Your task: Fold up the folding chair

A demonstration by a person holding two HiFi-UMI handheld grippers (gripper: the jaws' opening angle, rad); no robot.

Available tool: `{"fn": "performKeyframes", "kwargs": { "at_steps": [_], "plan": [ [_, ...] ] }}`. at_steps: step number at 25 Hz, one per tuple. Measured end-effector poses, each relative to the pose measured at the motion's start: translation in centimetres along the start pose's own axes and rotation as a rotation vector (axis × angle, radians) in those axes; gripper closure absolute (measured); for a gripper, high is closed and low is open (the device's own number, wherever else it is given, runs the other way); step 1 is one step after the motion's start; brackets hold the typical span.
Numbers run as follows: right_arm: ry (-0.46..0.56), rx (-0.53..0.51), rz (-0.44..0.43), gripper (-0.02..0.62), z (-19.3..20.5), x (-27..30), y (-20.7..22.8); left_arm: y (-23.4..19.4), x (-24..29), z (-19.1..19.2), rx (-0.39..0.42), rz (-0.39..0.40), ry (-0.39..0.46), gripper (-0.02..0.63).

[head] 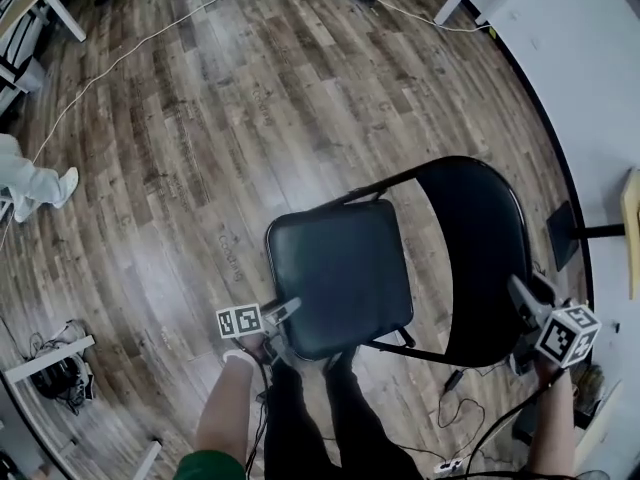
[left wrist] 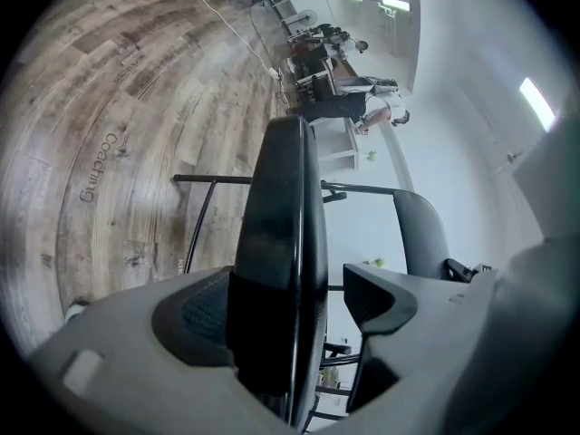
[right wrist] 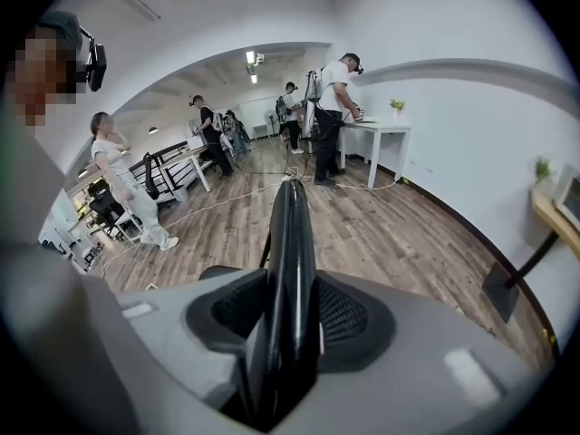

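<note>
Down at the near edge the person's forearms are reaching in. The left gripper [head: 283, 326] is standing wide around the front edge of the seat [left wrist: 281, 243]. One pad is lying against the cushion and the other is standing off it with a gap, so nothing is being pinched there. Over on the right, the right gripper [head: 530, 298] is clamping the rim of the backrest [right wrist: 288, 270], both pads pressing on it.

The folding chair [head: 345, 278] is sitting between the two hands, unfolded, its black seat flat and its dark frame showing underneath. Loose black wires and a power strip [head: 445, 465] are lying on the floor just behind it.

Beyond the chair, the wood-plank floor [head: 250, 108] is stretching away in grey-brown boards, with a white cable [head: 130, 48] trailing across it. A white wall [head: 590, 68] with a dark skirting is curving along the right side. Farther off, a white table [right wrist: 376, 132] is standing against that wall with a person [right wrist: 331, 107] beside it. More people are gathering by desks at the far end under ceiling lights.
</note>
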State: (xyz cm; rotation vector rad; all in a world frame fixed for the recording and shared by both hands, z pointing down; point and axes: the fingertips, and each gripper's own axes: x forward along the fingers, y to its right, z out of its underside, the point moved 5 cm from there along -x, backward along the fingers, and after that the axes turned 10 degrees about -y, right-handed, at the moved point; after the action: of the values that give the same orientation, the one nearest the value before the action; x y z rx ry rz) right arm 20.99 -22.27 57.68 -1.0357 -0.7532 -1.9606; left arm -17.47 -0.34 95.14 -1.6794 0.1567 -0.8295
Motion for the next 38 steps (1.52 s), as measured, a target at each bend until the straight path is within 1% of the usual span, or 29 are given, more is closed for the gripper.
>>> {"fn": "performKeyframes", "kwargs": {
  "at_steps": [3, 6, 9, 13, 15, 17, 20, 23, 25, 32, 35, 38],
  "plan": [
    [0.000, -0.008, 0.030, 0.428, -0.9, -1.9, 0.5, 4.5, 0.3, 0.5, -0.008, 0.028, 0.037, 0.218],
    [-0.005, -0.023, 0.056, 0.428, -1.6, -3.6, 1.0, 8.9, 0.9, 1.1, -0.001, 0.017, 0.057, 0.218],
    [-0.003, -0.028, 0.047, 0.428, -2.2, -5.3, 1.4, 13.1, 1.9, 1.9, 0.019, -0.004, 0.049, 0.218],
    [0.010, -0.019, 0.014, 0.436, -2.8, -7.4, 2.1, 18.4, 3.6, 3.0, 0.054, -0.009, 0.023, 0.218],
    [0.016, -0.018, 0.014, 0.439, -2.9, -8.2, 2.6, 20.5, 4.5, 3.4, 0.050, -0.022, 0.030, 0.216],
    [0.025, -0.030, 0.025, 0.440, -3.5, -8.6, 3.0, 22.1, 5.2, 3.0, 0.025, -0.052, 0.064, 0.216],
    [0.023, -0.041, 0.033, 0.440, -3.8, -8.9, 3.4, 23.6, 6.1, 3.2, -0.011, -0.139, 0.105, 0.218],
    [0.011, -0.034, 0.022, 0.445, -3.8, -9.3, 4.6, 25.1, 7.3, 3.9, -0.027, -0.232, 0.114, 0.218],
    [0.012, -0.037, 0.023, 0.445, -3.9, -9.7, 5.4, 26.3, 8.1, 4.1, -0.027, -0.264, 0.113, 0.218],
    [0.017, -0.057, 0.046, 0.443, -4.0, -12.0, 7.7, 32.7, 12.6, 5.7, -0.006, -0.230, 0.101, 0.218],
    [0.028, -0.060, 0.053, 0.443, -4.6, -12.8, 8.1, 35.4, 14.6, 5.4, 0.007, -0.207, 0.083, 0.216],
    [0.021, -0.063, 0.073, 0.443, -5.1, -12.9, 7.9, 36.8, 15.4, 5.1, -0.015, -0.200, 0.078, 0.218]
  ]
}}
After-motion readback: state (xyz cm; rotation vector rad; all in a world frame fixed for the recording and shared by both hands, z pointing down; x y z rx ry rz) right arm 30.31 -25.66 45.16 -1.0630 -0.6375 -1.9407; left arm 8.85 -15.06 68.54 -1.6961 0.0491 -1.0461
